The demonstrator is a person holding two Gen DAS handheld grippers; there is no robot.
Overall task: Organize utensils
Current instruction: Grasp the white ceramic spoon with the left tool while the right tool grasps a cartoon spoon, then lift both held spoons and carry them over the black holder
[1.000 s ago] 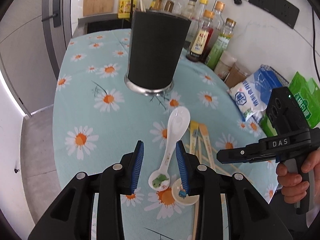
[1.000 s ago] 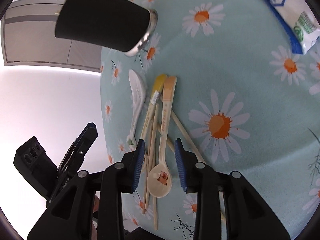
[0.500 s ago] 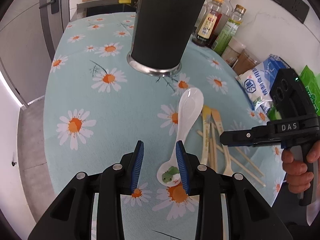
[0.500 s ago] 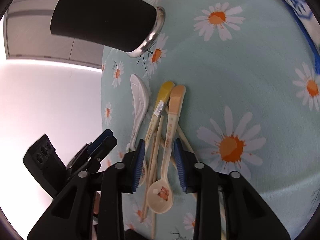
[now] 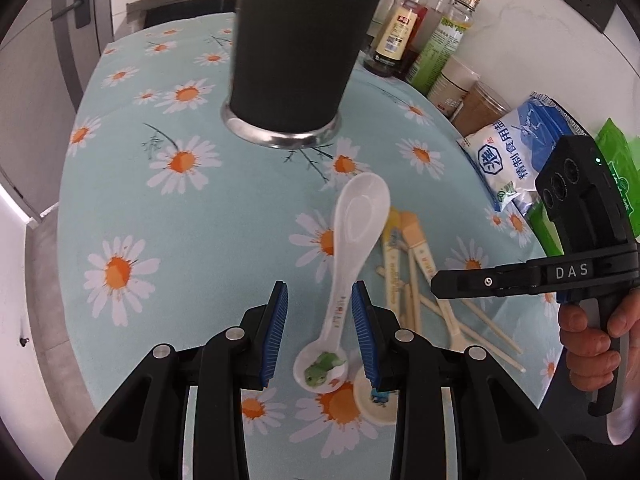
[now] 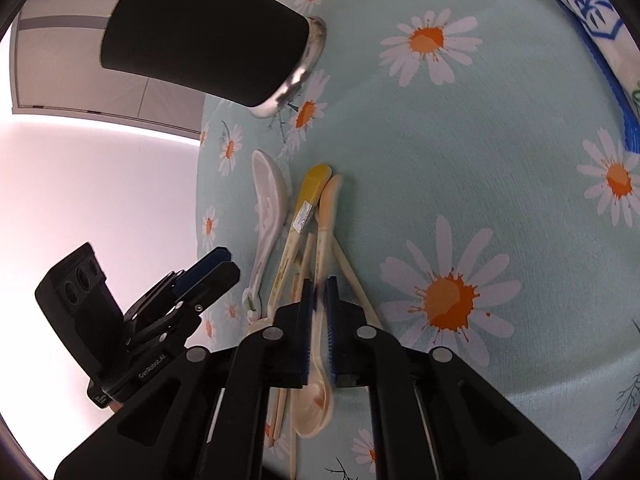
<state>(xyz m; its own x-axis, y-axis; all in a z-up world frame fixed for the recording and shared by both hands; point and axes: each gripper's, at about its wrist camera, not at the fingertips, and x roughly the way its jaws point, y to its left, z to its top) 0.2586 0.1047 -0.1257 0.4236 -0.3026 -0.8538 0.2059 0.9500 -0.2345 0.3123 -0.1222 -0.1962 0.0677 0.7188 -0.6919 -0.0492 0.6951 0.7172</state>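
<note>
A white ceramic spoon with a green frog on its handle end lies on the daisy tablecloth. My left gripper is open, its jaws on either side of the spoon's handle. Two cream plastic spoons, one with an orange handle tip and one with a yellow tip, lie with wooden chopsticks to the right. My right gripper is shut on the orange-tipped spoon's handle. A tall black utensil holder stands behind; it also shows in the right wrist view.
Sauce bottles and jars line the wall at the back right. A blue and white salt bag and a green packet lie at the right. The table's edge drops off on the left.
My right gripper has closed on the orange-tipped spoon's handle. My left gripper has moved forward along the white spoon, still open.
</note>
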